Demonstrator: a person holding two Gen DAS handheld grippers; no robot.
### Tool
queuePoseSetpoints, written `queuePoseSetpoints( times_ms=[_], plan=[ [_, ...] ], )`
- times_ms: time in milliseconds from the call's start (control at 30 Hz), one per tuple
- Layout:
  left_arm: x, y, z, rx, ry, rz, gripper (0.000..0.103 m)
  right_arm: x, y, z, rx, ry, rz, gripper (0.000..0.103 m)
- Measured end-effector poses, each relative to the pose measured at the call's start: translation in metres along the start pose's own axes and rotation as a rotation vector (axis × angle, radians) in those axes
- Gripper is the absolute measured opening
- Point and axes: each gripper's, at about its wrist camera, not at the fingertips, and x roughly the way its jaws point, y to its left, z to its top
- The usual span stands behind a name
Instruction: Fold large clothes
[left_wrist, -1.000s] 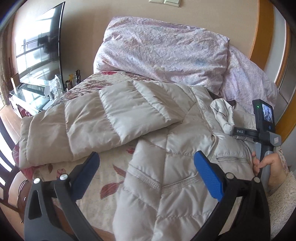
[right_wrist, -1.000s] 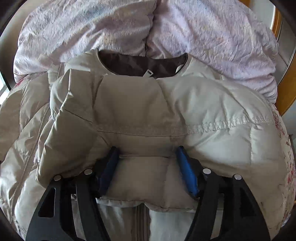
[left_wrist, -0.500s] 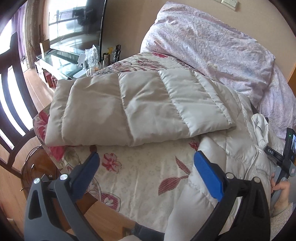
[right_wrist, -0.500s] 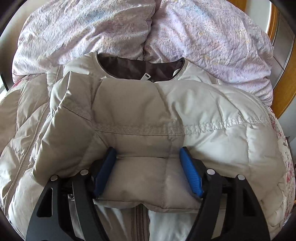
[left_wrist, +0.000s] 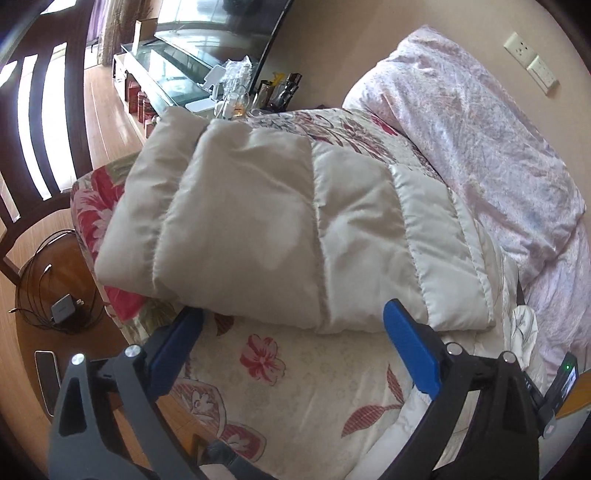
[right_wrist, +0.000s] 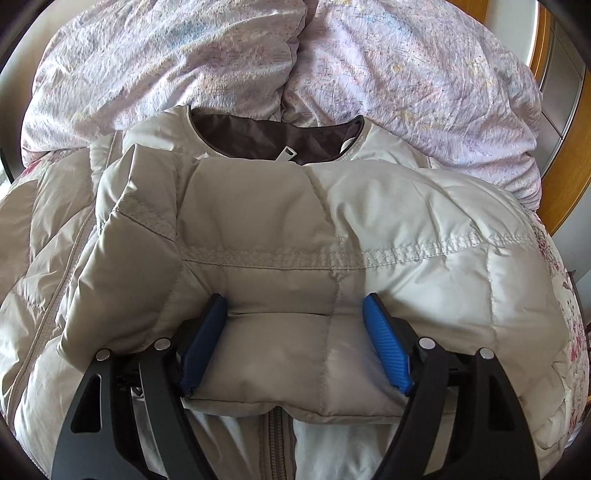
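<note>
the beige down jacket (right_wrist: 295, 229) lies on the bed, filling the middle of the right wrist view, its dark-lined collar (right_wrist: 273, 134) pointing to the top of the frame toward the lilac duvet (right_wrist: 406, 74); the zipper runs down to the bottom edge, so its long axis goes top to bottom. one sleeve is folded across the chest from right to left. the right gripper (right_wrist: 295, 343) has its blue pads on either side of the sleeve's cuff end, jaws partly parted and pressing into the padding. in the left wrist view the other sleeve (left_wrist: 280, 232) stretches from centre right toward upper left over the floral bedspread (left_wrist: 295, 384). the left gripper (left_wrist: 291, 354) is spread wide and holds nothing, hovering just below that sleeve.
</note>
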Motion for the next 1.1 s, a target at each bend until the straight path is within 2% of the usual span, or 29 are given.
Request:
queuePoseSetpoints(
  times_ms=[100,200,267,300,333,367,500,633,767,867,1000,1100],
  plan=[
    [0.002,0.008,0.009,-0.06,-0.008,-0.013,0.082,0.0,0.0,0.0,0.004,0.0,0.003,0.078],
    [0.004,0.019,0.02,-0.126,-0.015,-0.02,0.065,0.0,-0.001,0.0,0.009,-0.001,0.008,0.078],
    [0.008,0.027,0.028,-0.158,-0.019,-0.006,0.043,0.0,-0.001,0.0,0.01,-0.001,0.009,0.078],
    [0.009,0.03,0.032,-0.166,-0.02,-0.01,0.036,0.0,-0.001,0.0,0.01,-0.001,0.008,0.078],
    [0.01,0.032,0.036,-0.168,-0.019,-0.026,0.023,0.0,-0.001,0.0,0.01,-0.001,0.008,0.078],
    [0.01,0.031,0.04,-0.161,-0.017,-0.037,0.015,0.0,-0.001,0.0,0.01,-0.001,0.008,0.078],
    [-0.007,0.004,0.056,-0.056,-0.079,-0.004,0.008,0.0,-0.001,0.0,0.009,0.0,0.009,0.078],
    [-0.044,-0.056,0.077,0.109,-0.185,-0.035,0.007,0.0,-0.002,0.0,0.01,0.0,0.011,0.078],
    [-0.083,-0.139,0.088,0.291,-0.269,-0.137,0.007,0.001,-0.002,0.0,0.015,0.001,0.017,0.079],
    [-0.099,-0.209,0.076,0.442,-0.294,-0.238,0.007,0.001,-0.002,0.0,0.019,0.001,0.019,0.079],
    [-0.102,-0.289,0.038,0.61,-0.258,-0.381,0.007,0.001,-0.003,-0.001,0.03,0.0,0.031,0.079],
    [-0.092,-0.334,0.0,0.702,-0.191,-0.469,0.007,0.001,-0.006,-0.001,0.045,0.001,0.053,0.079]
  ],
)
